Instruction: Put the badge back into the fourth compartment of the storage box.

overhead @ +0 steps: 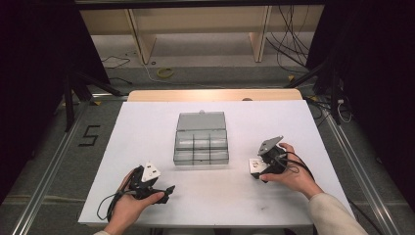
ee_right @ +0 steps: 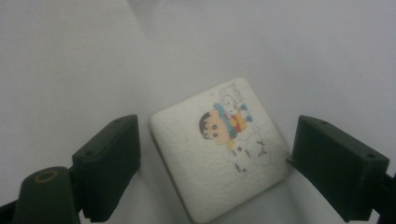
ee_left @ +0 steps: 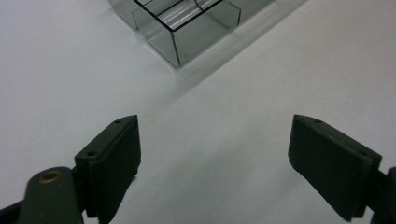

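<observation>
A clear plastic compartment box with its lid folded back (overhead: 201, 138) sits mid-way across the white tabletop (overhead: 147, 127), and everything else is best placed from it. To the box's right and a little nearer the person, a small white square eraser with rounded corners and a printed cartoon figure (ee_right: 219, 147) lies flat on the tabletop; in the high view it is not clear enough to pick out under the tool. The right gripper (ee_right: 215, 163) is lowered over it with its jaws spread wide, wider than the eraser, one jaw standing off the eraser's left corner with a gap and the other just at its right corner, possibly touching. The eraser sits turned at an angle between them, so the jaws face corners rather than flat sides, and nothing is gripped yet. It looks light, fairly firm with a little give, matt and not slippery, and hardly fragile; the likely best hold is across two opposite flat edges, which would call for turning the hand a little first, since a pinch on the corners could make it twist out. The left gripper (overhead: 155, 188) rests to the box's left and nearer the person, its jaws also wide apart and holding nothing, pointed toward the box's near corner (ee_left: 176, 59)
</observation>
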Demonstrator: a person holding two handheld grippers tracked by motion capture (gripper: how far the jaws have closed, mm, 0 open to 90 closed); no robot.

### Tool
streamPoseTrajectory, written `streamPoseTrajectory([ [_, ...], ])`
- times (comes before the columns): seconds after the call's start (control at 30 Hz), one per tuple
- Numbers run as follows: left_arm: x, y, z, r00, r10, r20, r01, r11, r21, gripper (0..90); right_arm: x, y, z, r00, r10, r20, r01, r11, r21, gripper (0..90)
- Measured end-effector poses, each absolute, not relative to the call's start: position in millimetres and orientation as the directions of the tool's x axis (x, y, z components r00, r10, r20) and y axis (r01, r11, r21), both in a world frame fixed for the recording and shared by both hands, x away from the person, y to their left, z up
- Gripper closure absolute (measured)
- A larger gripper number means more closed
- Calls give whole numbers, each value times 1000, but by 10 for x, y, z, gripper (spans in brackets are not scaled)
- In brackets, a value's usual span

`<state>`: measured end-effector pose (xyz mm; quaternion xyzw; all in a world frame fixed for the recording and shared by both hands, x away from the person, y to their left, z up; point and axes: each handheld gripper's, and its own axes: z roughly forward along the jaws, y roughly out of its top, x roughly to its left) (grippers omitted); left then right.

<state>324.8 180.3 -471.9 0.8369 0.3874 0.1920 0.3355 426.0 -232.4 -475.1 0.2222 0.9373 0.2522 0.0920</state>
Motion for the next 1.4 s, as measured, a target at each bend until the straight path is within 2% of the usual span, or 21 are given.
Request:
streamPoseTrajectory([
  [0.13,3247,1802,-4718,627,777,61,519,-475,711,165,4322,-2322,-4771,-885,464,-29,390,775,498,123],
  [0.23,3246,1799,-4719,626,777,63,518,-474,712,165,4358,-2334,-4778,-888,461,-3,399,772,494,131],
  [0.33,3245,1797,-4719,627,777,63,518,-475,711,165,4368,-2332,-4759,-888,460,-2,402,777,484,177],
  [0.37,3244,1795,-4719,627,777,62,518,-475,711,165,4374,-2318,-4734,-890,455,-2,401,786,470,242],
  [0.47,3244,1795,-4718,627,776,61,517,-474,713,165,4370,-2300,-4696,-896,444,-3,395,800,451,327],
  [0.83,3243,1796,-4714,631,774,63,513,-476,714,165,4338,-2280,-4674,-886,464,-11,409,790,457,338],
  [1.4,3243,1795,-4715,629,775,65,515,-478,712,165,4290,-2174,-4485,-875,478,-85,351,744,568,338],
])
